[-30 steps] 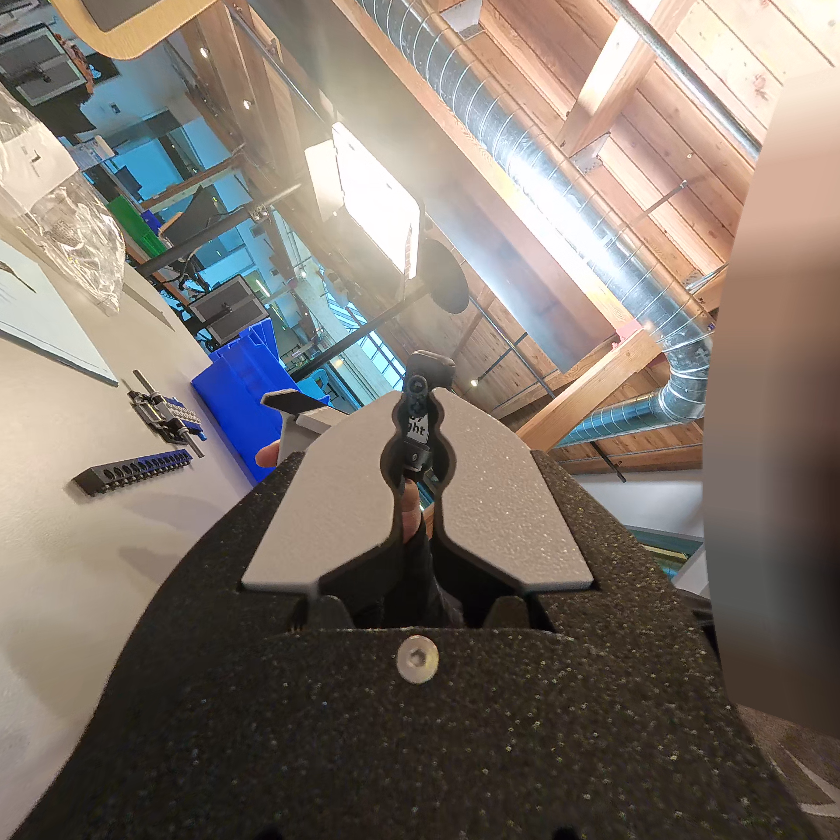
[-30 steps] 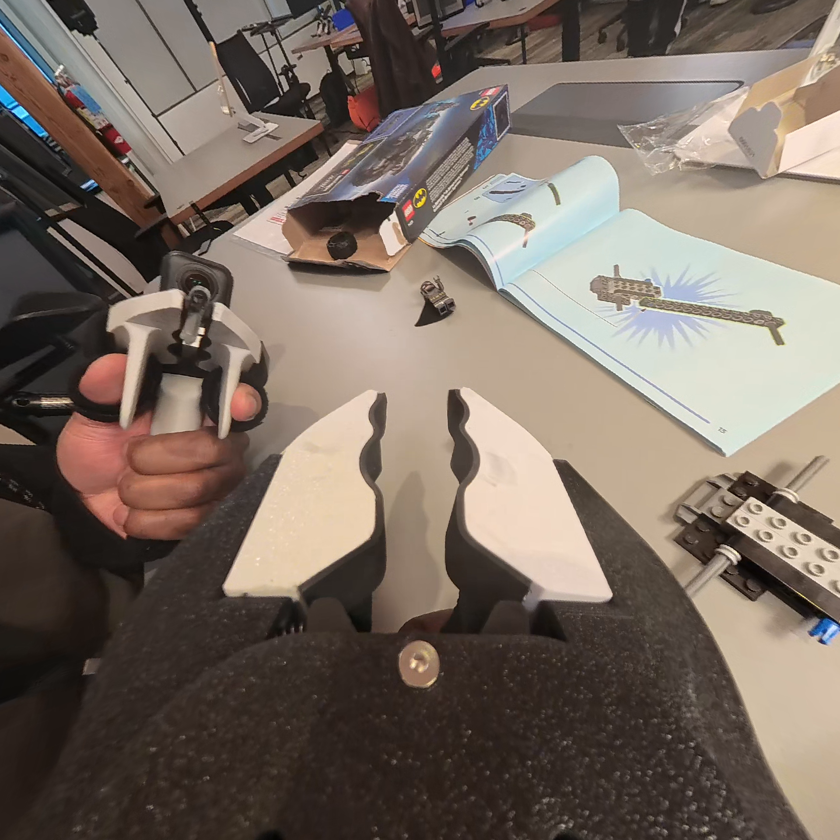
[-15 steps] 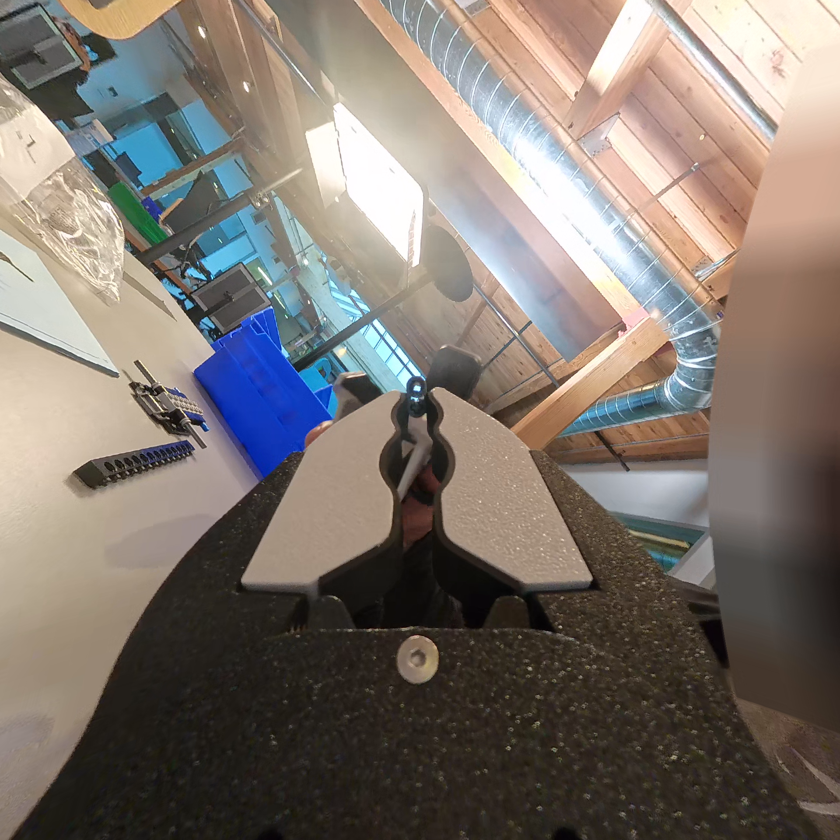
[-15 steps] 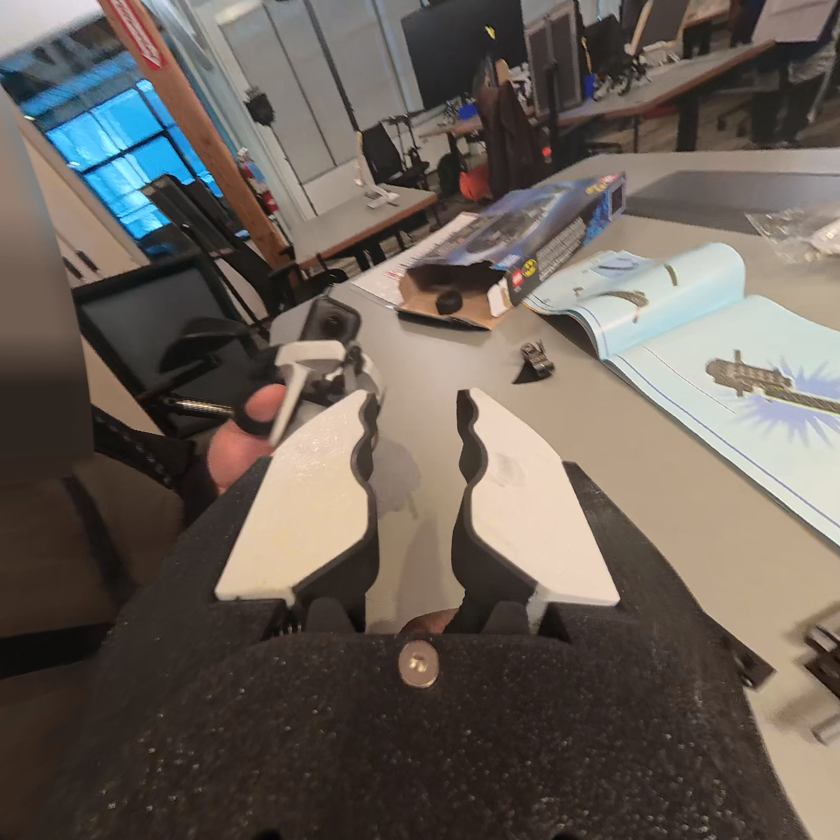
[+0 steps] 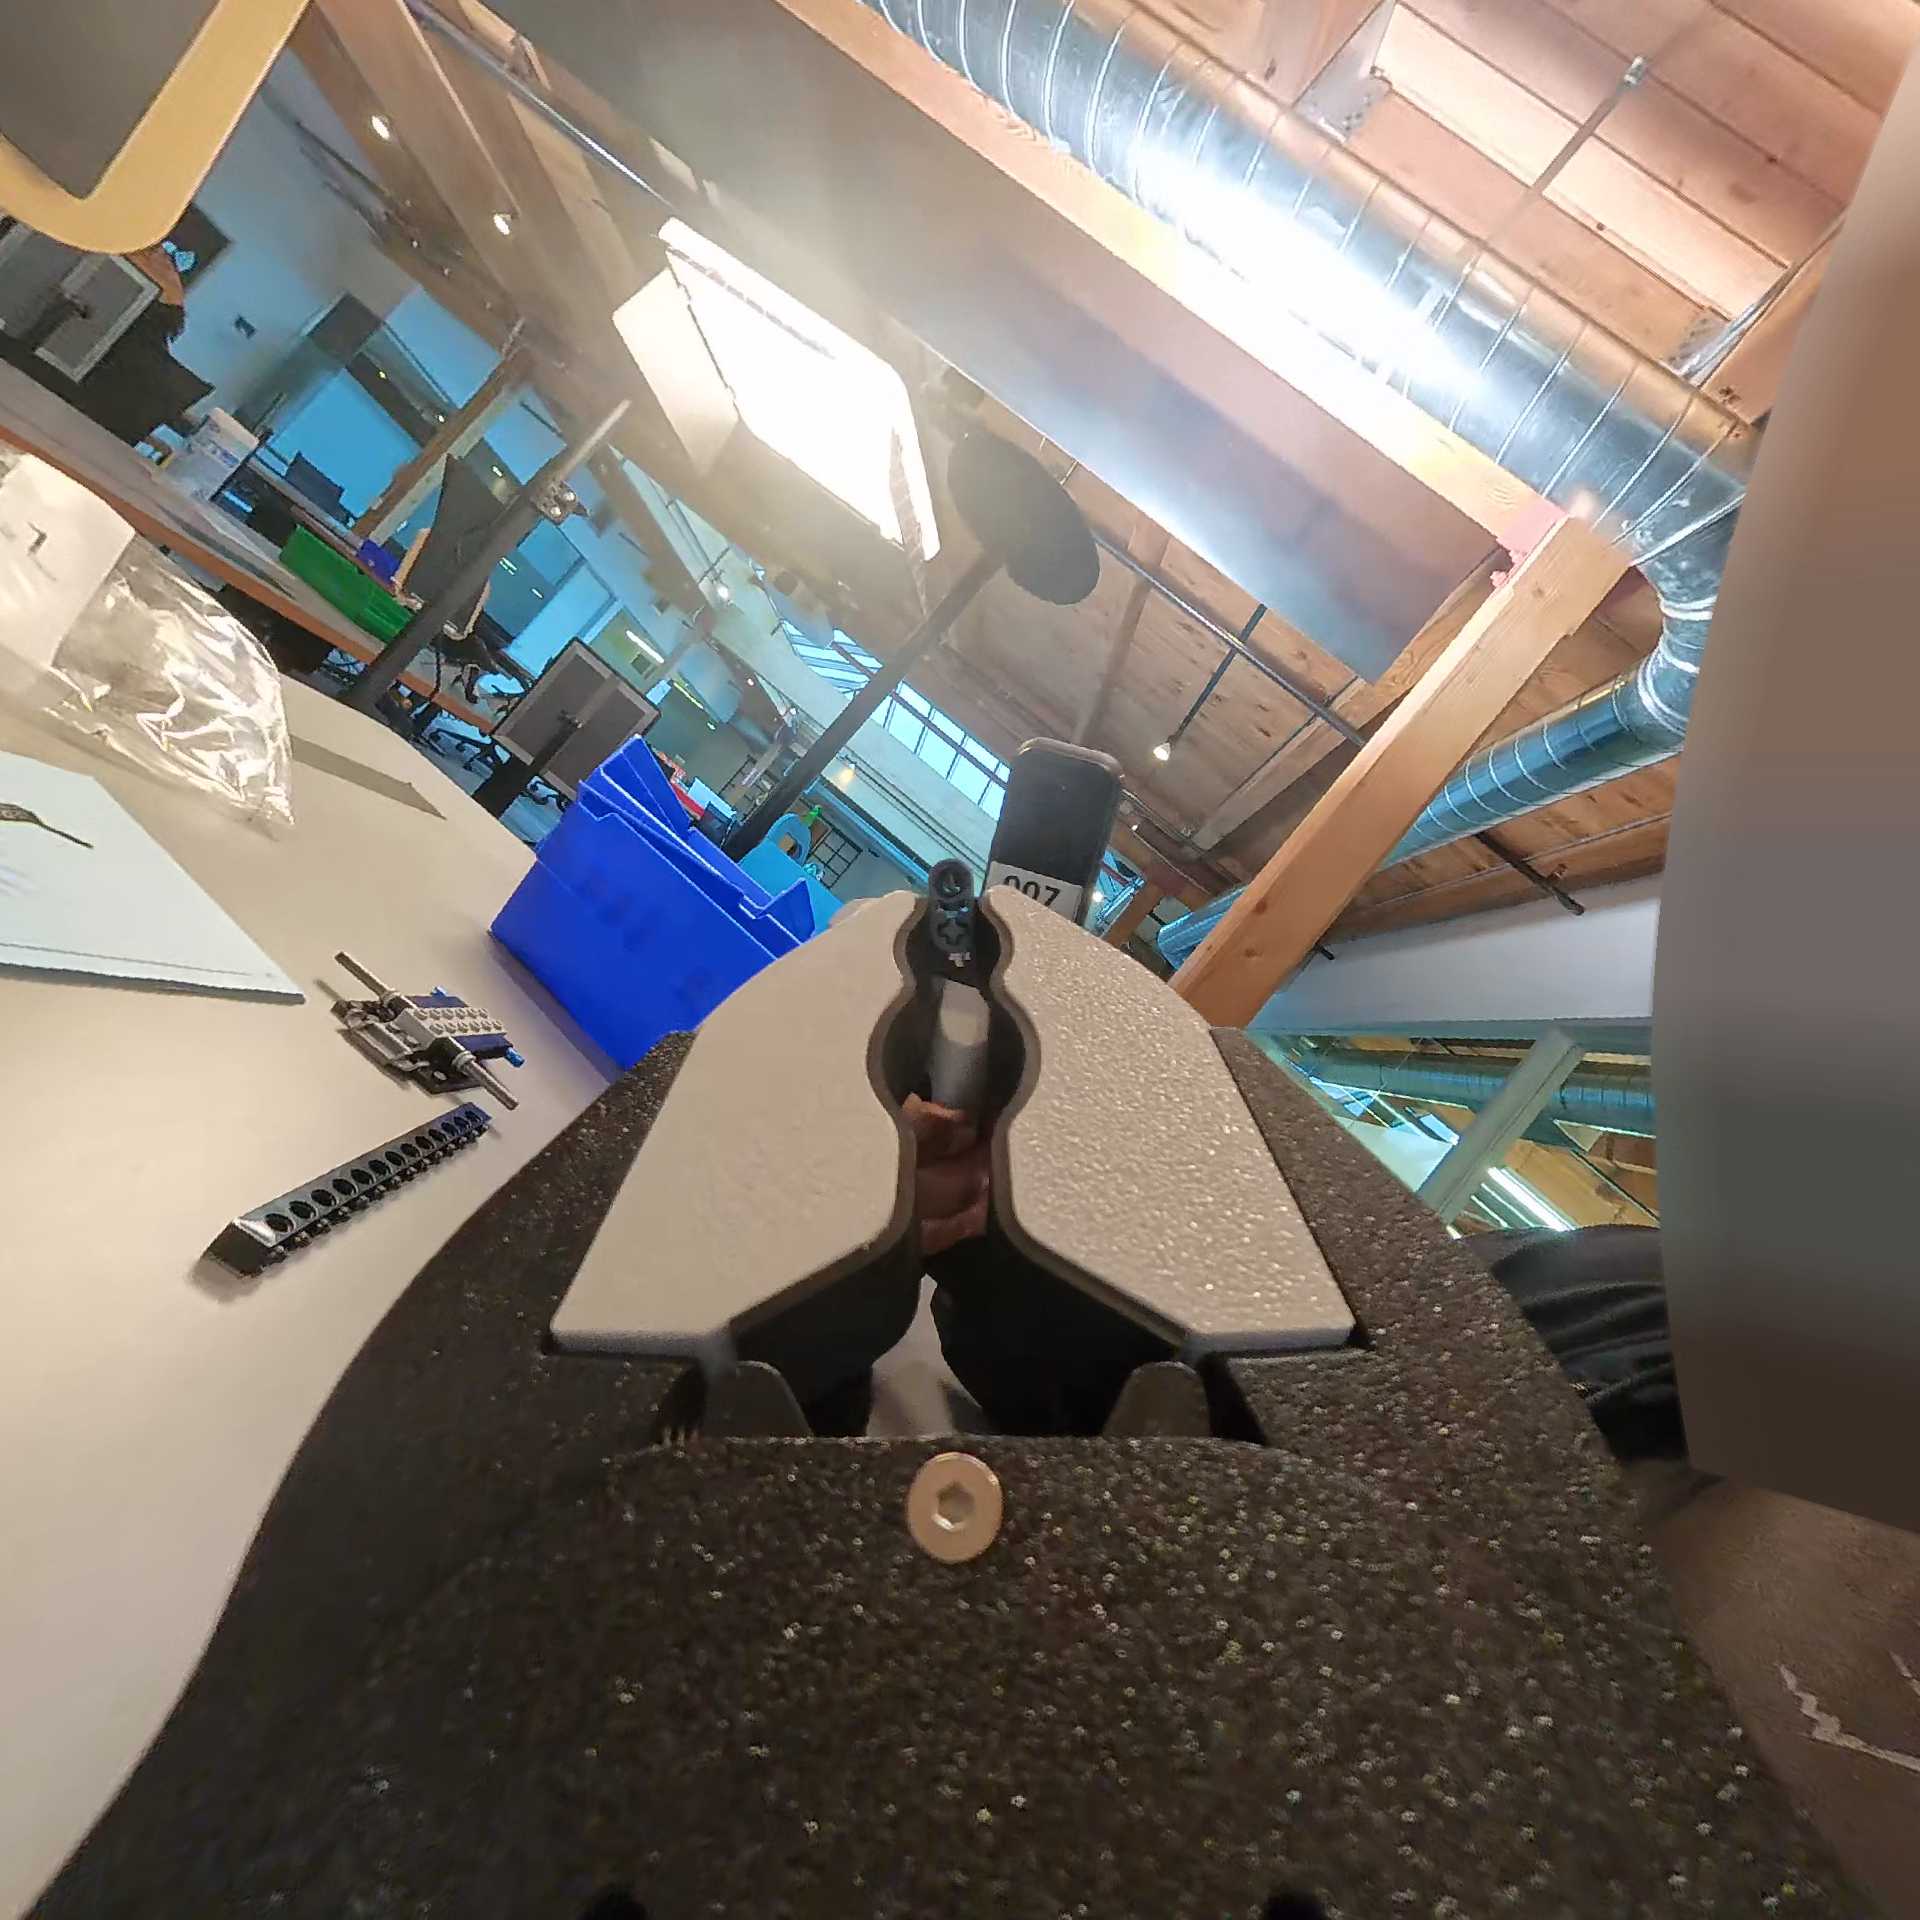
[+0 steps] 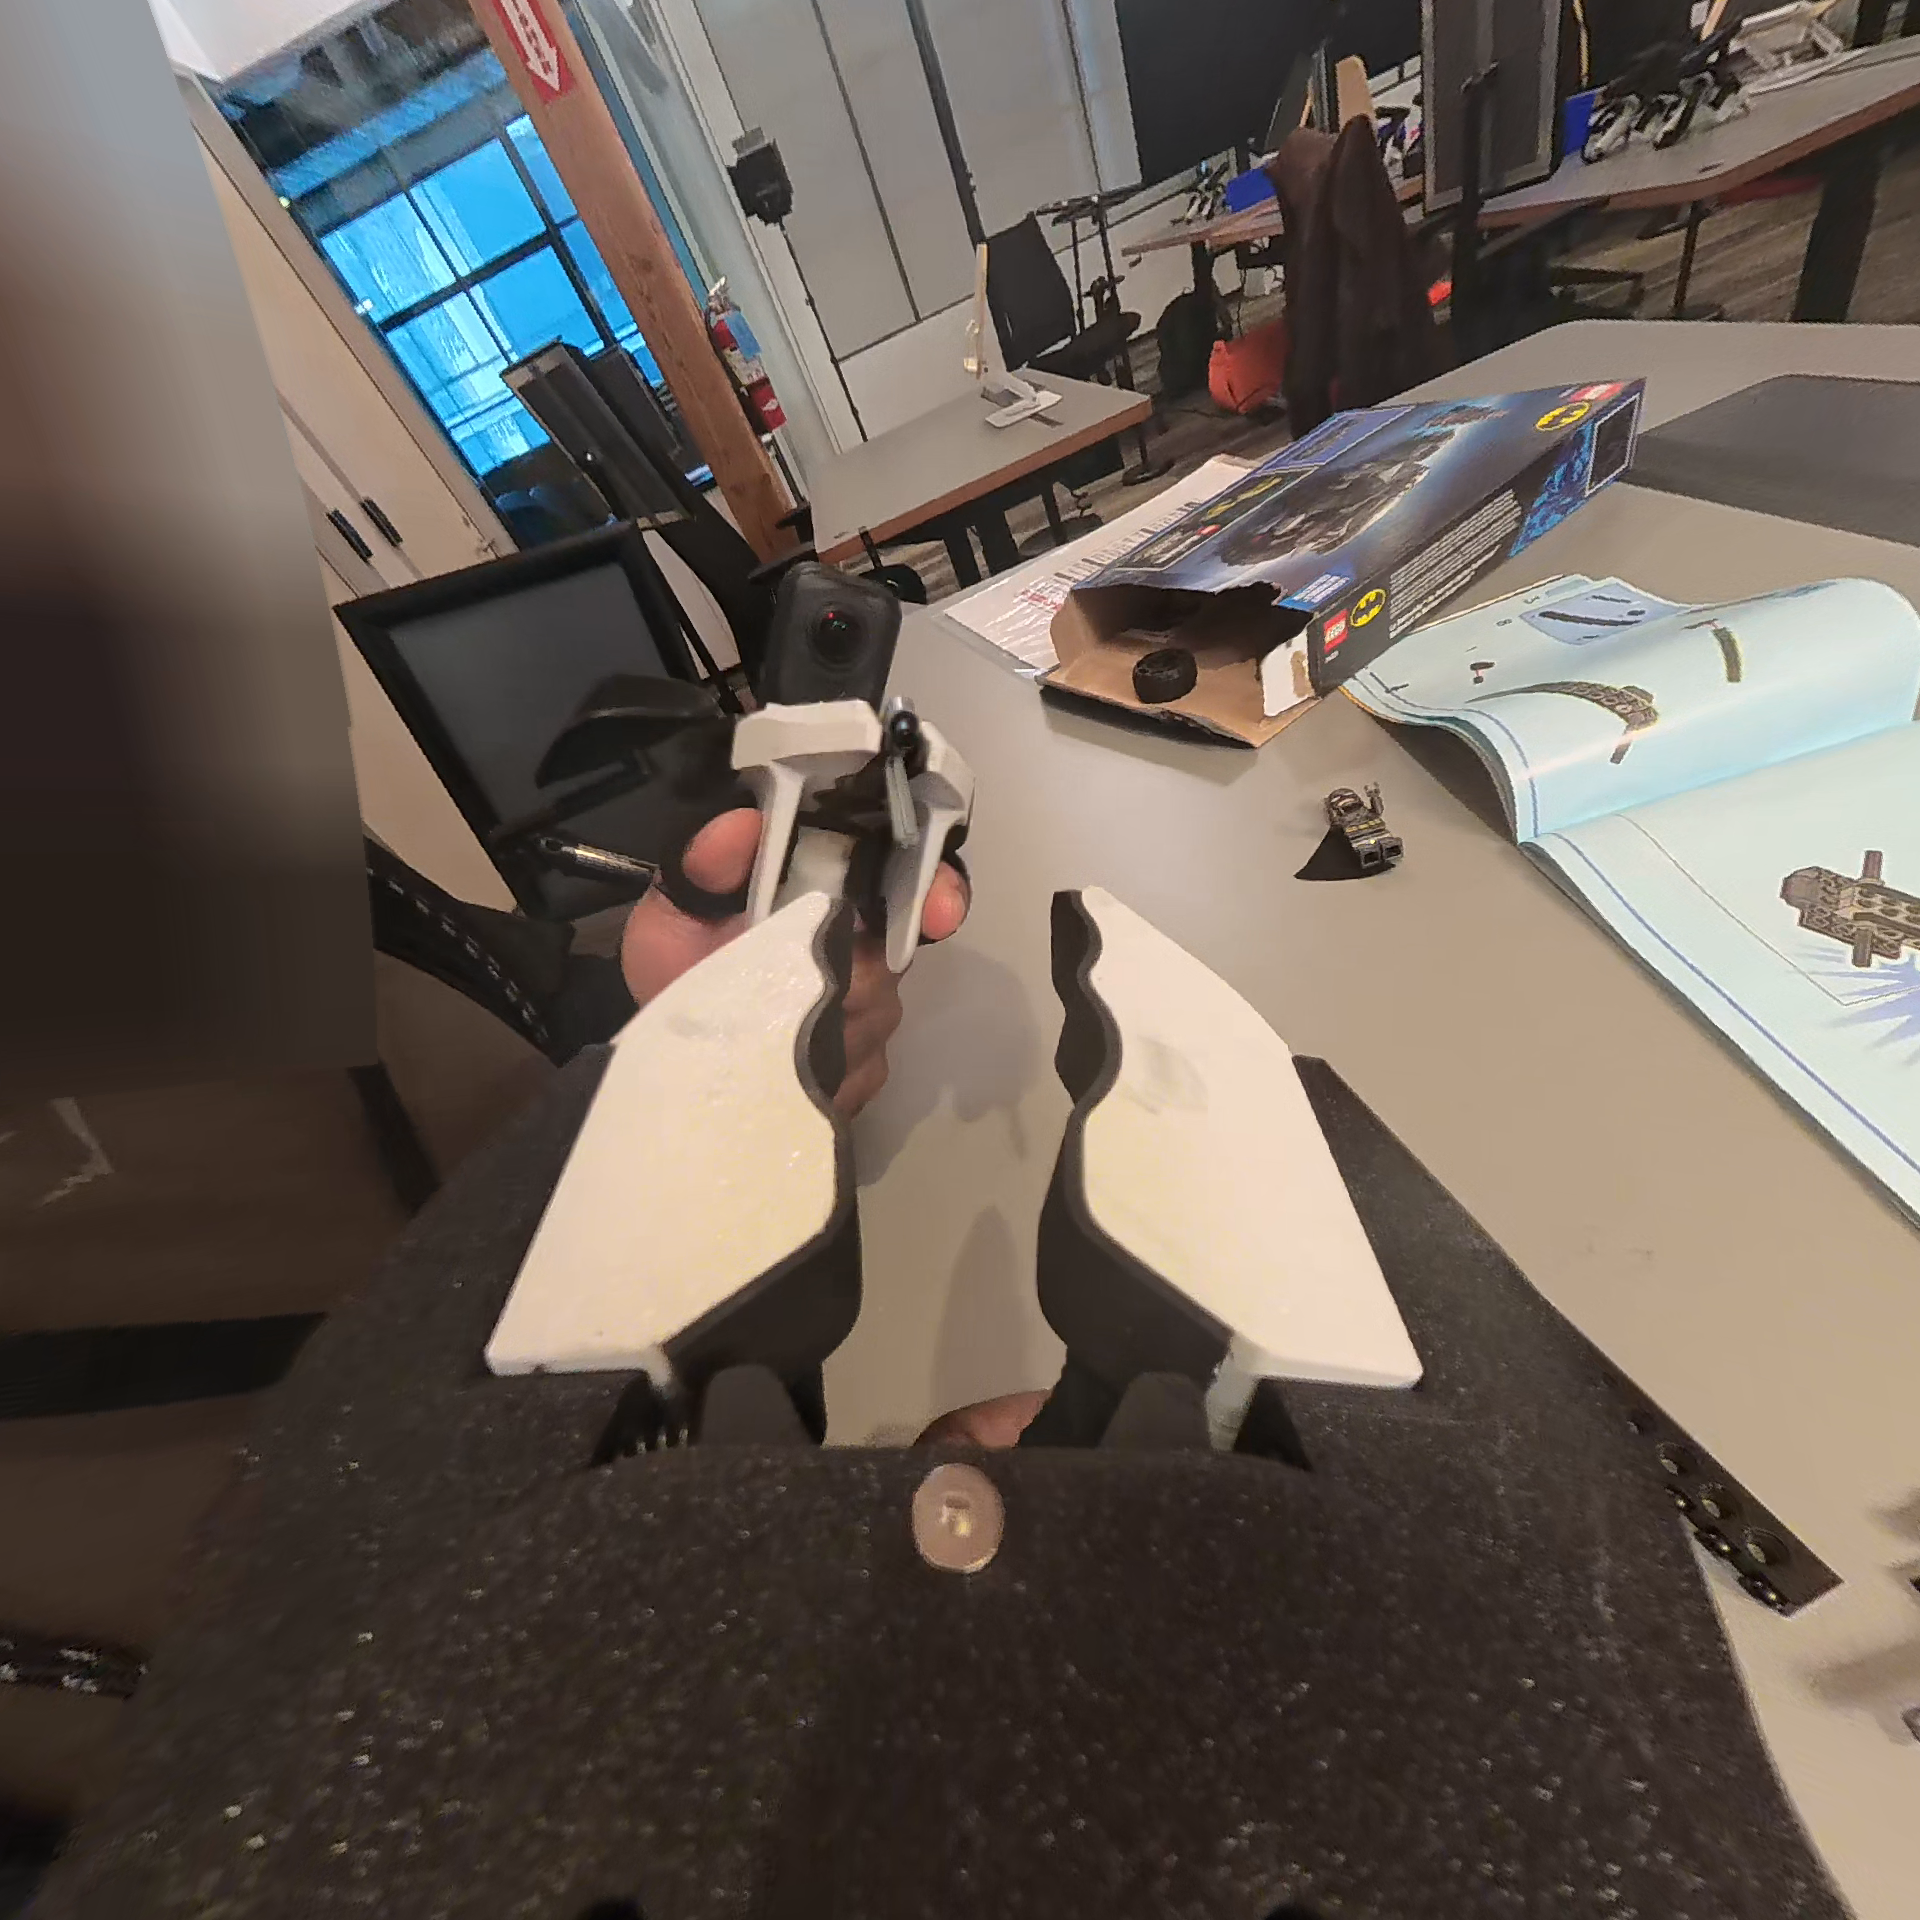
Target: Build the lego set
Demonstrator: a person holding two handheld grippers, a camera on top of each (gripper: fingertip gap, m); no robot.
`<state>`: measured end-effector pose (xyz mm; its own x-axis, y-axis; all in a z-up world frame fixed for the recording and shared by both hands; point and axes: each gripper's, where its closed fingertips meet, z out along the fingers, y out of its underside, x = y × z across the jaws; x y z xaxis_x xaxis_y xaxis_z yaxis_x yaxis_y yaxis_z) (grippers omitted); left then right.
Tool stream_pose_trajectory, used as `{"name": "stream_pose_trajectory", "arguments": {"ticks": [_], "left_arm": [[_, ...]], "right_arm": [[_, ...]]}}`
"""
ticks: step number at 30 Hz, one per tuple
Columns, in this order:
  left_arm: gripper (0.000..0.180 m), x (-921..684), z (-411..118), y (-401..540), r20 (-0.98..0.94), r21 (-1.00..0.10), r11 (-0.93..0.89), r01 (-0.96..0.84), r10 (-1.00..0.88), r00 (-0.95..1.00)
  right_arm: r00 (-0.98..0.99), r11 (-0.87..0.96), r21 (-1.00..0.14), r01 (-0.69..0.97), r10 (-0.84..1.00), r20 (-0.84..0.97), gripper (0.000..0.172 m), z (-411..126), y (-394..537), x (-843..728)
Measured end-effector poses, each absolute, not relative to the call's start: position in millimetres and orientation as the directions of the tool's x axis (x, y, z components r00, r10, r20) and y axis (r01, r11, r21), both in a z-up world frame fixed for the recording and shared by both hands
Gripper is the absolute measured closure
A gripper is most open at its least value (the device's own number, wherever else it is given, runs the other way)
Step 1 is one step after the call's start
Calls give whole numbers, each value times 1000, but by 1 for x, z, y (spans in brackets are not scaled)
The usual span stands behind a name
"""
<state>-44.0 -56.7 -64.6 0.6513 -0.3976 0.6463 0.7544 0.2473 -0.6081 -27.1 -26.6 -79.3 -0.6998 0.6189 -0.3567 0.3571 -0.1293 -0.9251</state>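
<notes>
Left gripper pinched on a small black pin-and-beam piece, held aloft off the grey table. Right gripper gaping, empty, just beside it. Risk: thin tip hold, so a nudge from the right fingers could twist or drop the piece.

Left hand-held gripper is raised off the surface, closed on a small black pin piece with a grey shaft; piece upright, tip just past the fingertips. Right hand-held gripper is open, nothing between its pads, just beside the left one, with the pin piece near ahead of its left finger.
</notes>
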Motion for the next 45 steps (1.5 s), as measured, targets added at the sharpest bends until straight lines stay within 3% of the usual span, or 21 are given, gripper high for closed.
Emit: {"name": "stream_pose_trajectory", "arguments": {"ticks": [8, 12, 17, 21, 25, 28, 33, 39, 45], "left_arm": [[173, -41, -73, -48, 685, -589, 180, 787, -405, 606], [173, -36, -81, -41, 700, -603, 127, 788, -390, 598], [173, -31, -83, -37, 679, -640, 106, 761, -384, 625], [158, -28, -87, -32, 692, -654, 23, 756, -385, 611], [147, -38, -93, -27, 747, -619, -80, 781, -369, 554], [144, -46, -95, -22, 800, -561, -157, 813, -354, 484], [142, -44, -104, -9, 866, -473, -298, 829, -330, 376], [145, -42, -118, -1, 901, -419, -358, 835, -275, 334], [165, -43, -122, 3, 906, -417, -373, 829, -246, 345]], "right_arm": [[-678, -66, -927, 370, 663, -318, 141, -88, -38, -31], [-670, -38, -925, 379, 678, -303, 166, -93, -41, -32], [-661, -16, -941, 338, 708, -249, 166, -94, -37, -28], [-645, 88, -966, 244, 759, -94, 168, -95, -26, -25], [-570, 313, -946, 84, 794, 212, 168, -92, -7, -25], [-471, 537, -843, -19, 739, 482, 168, -94, 4, -26], [-274, 839, -534, -105, 491, 827, 167, -104, 9, -30], [-206, 915, -377, -142, 345, 916, 168, -114, 3, -32], [-169, 950, -273, -152, 247, 954, 167, -122, 4, -30]]}}
